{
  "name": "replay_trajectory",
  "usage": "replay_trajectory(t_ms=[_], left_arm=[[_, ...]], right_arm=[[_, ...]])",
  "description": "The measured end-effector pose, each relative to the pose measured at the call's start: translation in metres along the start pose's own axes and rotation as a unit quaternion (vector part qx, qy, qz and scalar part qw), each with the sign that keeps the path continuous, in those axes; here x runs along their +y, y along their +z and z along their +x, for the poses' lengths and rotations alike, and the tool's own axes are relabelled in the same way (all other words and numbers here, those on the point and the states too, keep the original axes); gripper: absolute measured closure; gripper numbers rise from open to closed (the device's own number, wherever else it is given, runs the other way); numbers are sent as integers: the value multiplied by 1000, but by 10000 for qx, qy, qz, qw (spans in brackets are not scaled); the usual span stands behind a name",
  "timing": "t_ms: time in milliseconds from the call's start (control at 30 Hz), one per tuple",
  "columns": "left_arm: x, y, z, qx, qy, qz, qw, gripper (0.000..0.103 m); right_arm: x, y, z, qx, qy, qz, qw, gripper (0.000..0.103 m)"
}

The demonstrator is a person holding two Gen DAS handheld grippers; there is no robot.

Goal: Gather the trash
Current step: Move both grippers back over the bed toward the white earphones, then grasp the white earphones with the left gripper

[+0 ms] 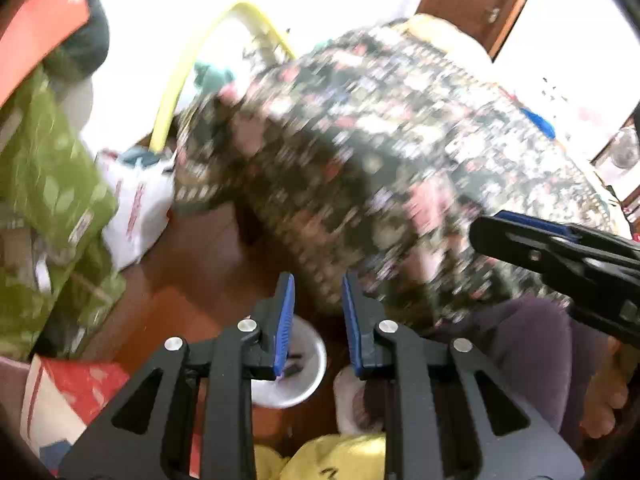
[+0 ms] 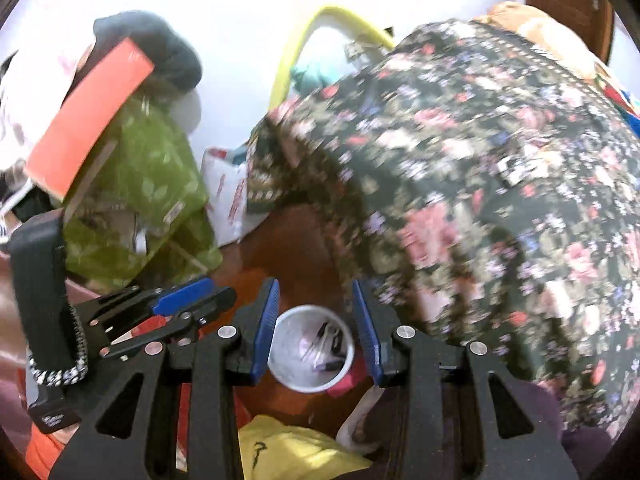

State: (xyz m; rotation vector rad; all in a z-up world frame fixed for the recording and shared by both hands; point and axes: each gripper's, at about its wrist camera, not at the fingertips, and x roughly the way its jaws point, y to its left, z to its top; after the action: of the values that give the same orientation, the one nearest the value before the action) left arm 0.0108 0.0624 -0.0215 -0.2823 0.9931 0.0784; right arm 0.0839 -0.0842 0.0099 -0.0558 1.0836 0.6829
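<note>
A white cup (image 2: 311,354) is sitting upright holding dark scraps; both grippers (image 1: 318,320) (image 2: 316,328) are hovering above it, slightly parted, gripping nothing

Motion-blurred floral cloth (image 1: 400,152); cup contents (image 2: 324,344) indistinct

No legible text anywhere.
</note>
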Motion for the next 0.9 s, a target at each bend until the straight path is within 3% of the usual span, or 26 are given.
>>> replay_trajectory(t_ms=[133,200,367,633,700,900], left_arm=[[-30,23,-6,-281,-142,174,9994,79],[-47,34,-6,-418,-169,319,9985,71],[-86,56,7,-571,-247,624,9961,69],[-139,82,69,-244,-409,756,9960,69],[-148,85,88,-81,-483,745,9960,69],[-168,93,134,250,-532,746,9955,69]], right_arm=[[-30,13,-17,-248,-204,215,9993,69],[-52,20,-22,-254,-334,383,9984,69],[-113,27,-34,-341,-615,852,9939,69],[-198,30,-33,-381,-1164,1496,9811,65],[-213,32,-25,-345,-1185,1588,9796,60],[-238,34,7,-253,-970,1722,9799,60]])
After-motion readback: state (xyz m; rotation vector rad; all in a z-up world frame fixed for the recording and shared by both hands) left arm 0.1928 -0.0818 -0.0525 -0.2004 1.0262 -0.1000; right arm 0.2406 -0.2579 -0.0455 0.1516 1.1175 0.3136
